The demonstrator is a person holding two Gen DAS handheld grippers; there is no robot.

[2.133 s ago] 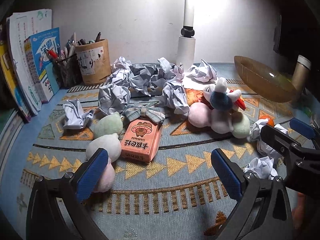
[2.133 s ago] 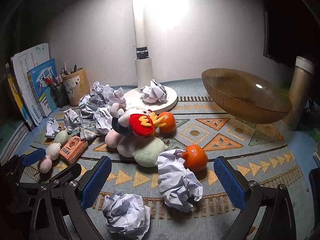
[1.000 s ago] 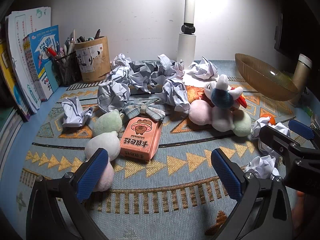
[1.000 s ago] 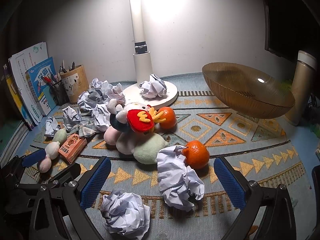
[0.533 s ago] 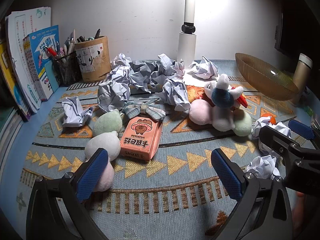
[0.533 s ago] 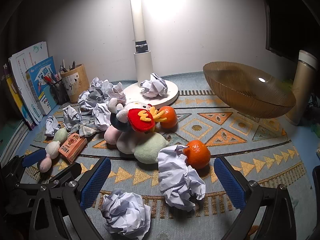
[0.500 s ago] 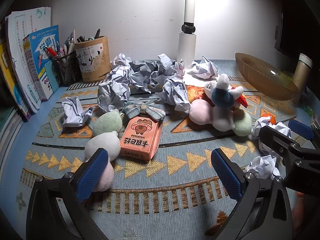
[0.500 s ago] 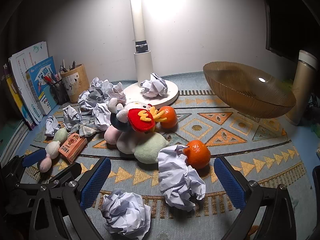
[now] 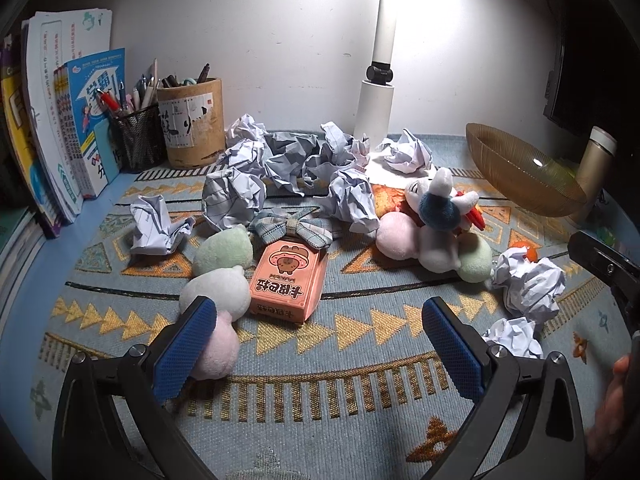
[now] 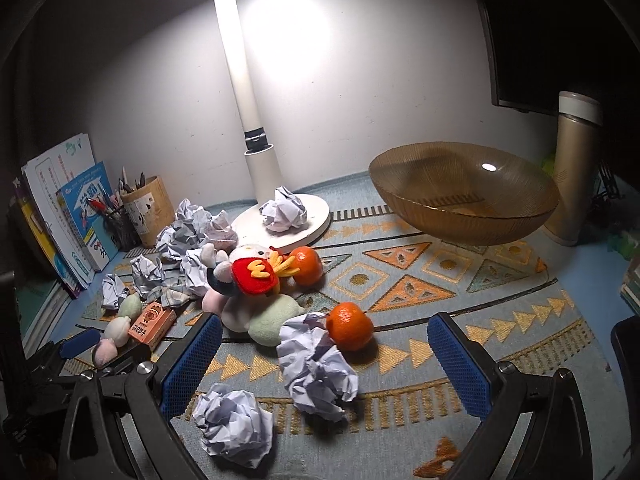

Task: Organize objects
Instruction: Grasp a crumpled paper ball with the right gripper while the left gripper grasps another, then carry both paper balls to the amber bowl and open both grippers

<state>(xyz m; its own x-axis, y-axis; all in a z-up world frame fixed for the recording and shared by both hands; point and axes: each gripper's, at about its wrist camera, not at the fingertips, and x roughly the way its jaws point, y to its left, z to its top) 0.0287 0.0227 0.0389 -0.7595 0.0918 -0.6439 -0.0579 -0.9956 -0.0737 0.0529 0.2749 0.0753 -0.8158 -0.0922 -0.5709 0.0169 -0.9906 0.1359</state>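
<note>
Nothing has been picked up yet; this looks like the choosing step of sorting a cluttered bench covered by a patterned mat (image 10: 500, 320). The right gripper (image 10: 324, 356) hovers with its jaws spread wide and empty, over a crumpled paper ball (image 10: 316, 368) that touches a mandarin (image 10: 350, 326) near the front edge; a second paper ball (image 10: 234, 426) lies just beside its left finger. The left gripper (image 9: 316, 338) is likewise wide apart and empty, low over the front left of the mat, facing a pink carton (image 9: 288, 280) with three pastel plush blobs (image 9: 216, 292) at its left side. The amber glass bowl (image 10: 464, 200) stands empty towards the back right corner, probably meant for the fruit, though that is only a guess. A second mandarin (image 10: 306, 266) sits against the plush toy (image 10: 248, 276) by the lamp base (image 10: 312, 220). Next, the right gripper must come down and straddle one item cleanly, without catching the other.
</note>
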